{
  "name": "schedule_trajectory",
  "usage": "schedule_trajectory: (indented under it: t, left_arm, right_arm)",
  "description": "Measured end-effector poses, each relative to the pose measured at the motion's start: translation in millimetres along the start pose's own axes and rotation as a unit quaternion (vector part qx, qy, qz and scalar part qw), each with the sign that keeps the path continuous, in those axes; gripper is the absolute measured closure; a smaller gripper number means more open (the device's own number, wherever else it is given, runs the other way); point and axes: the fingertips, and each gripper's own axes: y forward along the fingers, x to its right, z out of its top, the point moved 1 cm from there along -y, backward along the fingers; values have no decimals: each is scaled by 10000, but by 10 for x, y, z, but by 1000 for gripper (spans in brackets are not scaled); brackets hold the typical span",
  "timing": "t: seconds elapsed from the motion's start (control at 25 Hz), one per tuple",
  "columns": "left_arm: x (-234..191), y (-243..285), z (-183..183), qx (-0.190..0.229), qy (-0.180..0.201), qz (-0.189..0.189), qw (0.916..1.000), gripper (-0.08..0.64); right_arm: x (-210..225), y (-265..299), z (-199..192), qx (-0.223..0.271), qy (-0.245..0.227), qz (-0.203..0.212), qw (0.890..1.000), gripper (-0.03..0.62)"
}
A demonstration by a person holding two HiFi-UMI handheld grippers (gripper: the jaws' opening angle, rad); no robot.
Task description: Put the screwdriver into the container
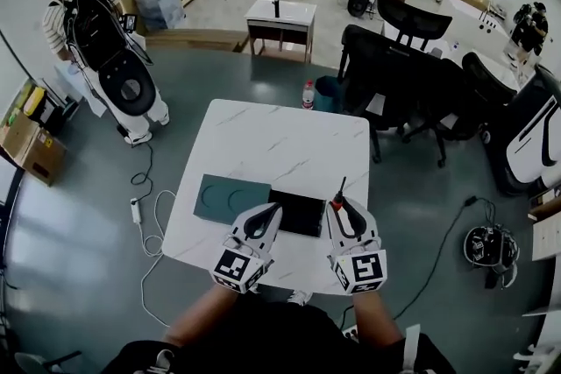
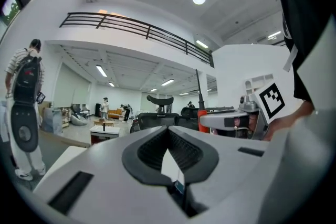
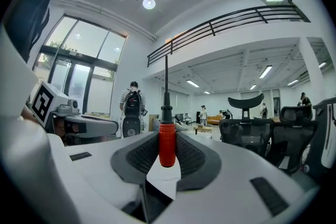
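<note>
Right now I am holding the screwdriver in the right gripper, whose fingers are clamping on its red handle from both sides. Its thin dark shaft is pointing straight out past the fingertips. From the head view I am carrying it above the near edge of the surface, toward the near right corner and not touching it. The left gripper is hovering beside it with its fingers together and nothing between them.

The black container is lying by the near edge around its middle, just left of the screwdriver. A dark green tray is sitting just beside it on the far-left side.

I am judging the tool to be light and stiff, with nothing fragile about it. The handle looks like smooth, hard, rounded plastic, so it could swivel or slide between the ribbed pads if I tilt fast. The handle is the right place to hold, being the thickest part and the one carrying most of the weight. The long shaft is the part to watch, because it could catch the container's rim as I am lowering it in.
</note>
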Motion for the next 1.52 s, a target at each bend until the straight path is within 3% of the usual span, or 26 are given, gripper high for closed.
schedule_trajectory:
  t: [0.2,0.48,0.88,1.12,1.32,1.52]
  left_arm:
    - [-259,-128,-77,-105,-91,305,9994,554]
    - [-543,-222,-189,-230,115,388,9989,554]
    - [-833,-419,-468,-414,-160,542,9975,554]
    - [-923,-485,-565,-475,-233,532,9972,554]
    - [-963,-505,-547,-491,-251,467,9974,554]
    - [-1019,-559,-568,-516,-259,512,9970,554]
  right_arm:
    - [-68,140,-85,-134,-126,171,9997,485]
    - [-232,312,-339,-414,-73,338,9985,485]
    - [-355,573,-1150,-1482,-671,537,9852,485]
    - [-366,643,-1685,-2362,-1175,695,9621,485]
    - [-313,599,-2101,-3172,-1838,629,9283,485]
    - [-369,597,-2420,-3675,-2456,888,8926,485]
